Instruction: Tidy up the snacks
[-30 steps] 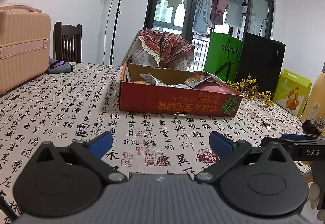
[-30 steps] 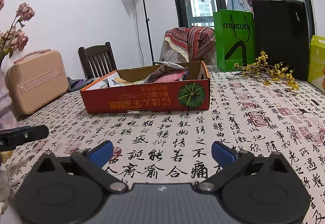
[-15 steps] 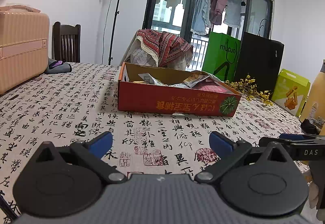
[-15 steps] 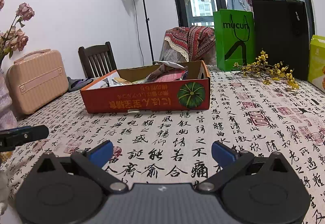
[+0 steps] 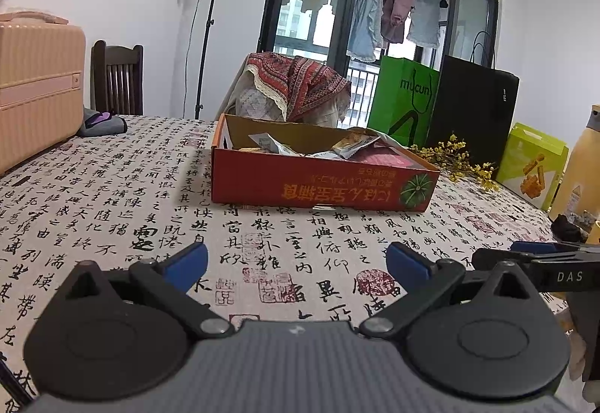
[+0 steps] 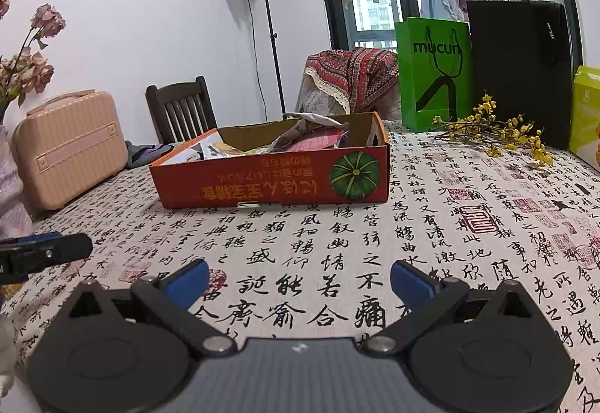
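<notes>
Nothing much has shifted since a second ago: both views sit almost where they were, the left one a touch lower and nearer the red cardboard box point(image 5: 322, 184).

That box is a shallow, open tray of matte corrugated card, orange-red outside, raw brown inside, printed with upside-down yellow characters and a green pumpkin. It rests on the worktop point(image 5: 112, 210), which is covered by a woven cloth printed with black calligraphy and red seals. Crinkled foil and paper snack packets point(image 5: 348, 147) lie heaped inside the box; the near wall hides their lower parts, so their number and kinds cannot be read.

Left hand-held gripper point(image 5: 296, 263) stands spread wide with nothing between its blue pads, hovering over bare cloth well short of the box. Right hand-held gripper point(image 6: 299, 274) is likewise spread wide and empty; in the left view only its black tip shows at the right edge.

Behind the box stand a glossy green paper bag point(image 6: 433, 75), a matte black bag point(image 6: 525, 68) and a sprig of yellow blossoms point(image 6: 498, 130). A ribbed pink hard-shell case point(image 6: 71, 147) sits to the left, cut off by the frame in the left view.
</notes>
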Demonstrator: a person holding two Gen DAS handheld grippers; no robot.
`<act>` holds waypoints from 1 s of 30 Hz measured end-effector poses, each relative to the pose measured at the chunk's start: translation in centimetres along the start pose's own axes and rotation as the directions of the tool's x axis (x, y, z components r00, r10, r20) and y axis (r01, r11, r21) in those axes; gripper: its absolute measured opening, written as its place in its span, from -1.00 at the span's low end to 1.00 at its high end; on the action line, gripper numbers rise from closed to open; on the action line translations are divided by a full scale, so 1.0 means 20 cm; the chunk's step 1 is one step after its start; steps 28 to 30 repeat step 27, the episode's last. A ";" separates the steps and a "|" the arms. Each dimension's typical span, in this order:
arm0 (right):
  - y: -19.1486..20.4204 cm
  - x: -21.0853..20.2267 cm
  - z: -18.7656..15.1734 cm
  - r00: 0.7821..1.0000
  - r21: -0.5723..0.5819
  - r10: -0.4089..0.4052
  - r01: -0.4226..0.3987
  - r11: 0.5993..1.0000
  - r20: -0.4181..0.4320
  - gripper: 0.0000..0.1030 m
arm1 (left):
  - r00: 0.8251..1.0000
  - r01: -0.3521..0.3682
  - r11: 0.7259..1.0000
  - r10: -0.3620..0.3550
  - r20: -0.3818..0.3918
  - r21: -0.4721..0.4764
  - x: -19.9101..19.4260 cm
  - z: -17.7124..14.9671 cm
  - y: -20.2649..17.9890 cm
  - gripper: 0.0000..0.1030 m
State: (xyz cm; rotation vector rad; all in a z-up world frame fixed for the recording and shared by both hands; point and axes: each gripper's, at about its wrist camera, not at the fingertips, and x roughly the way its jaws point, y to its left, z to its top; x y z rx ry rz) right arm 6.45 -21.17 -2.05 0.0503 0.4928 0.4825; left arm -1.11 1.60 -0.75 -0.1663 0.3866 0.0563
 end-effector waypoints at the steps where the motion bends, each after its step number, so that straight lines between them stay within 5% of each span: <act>1: 0.00 0.00 0.00 1.000 0.000 0.000 0.000 1.000 0.000 1.00 | 1.000 0.002 1.000 -0.002 -0.001 0.000 0.00 0.00 0.00 1.00; 30: 0.00 0.02 -0.02 1.000 0.003 0.015 -0.015 1.000 -0.016 1.00 | 1.000 0.017 1.000 -0.017 0.001 0.003 -0.01 0.00 -0.02 1.00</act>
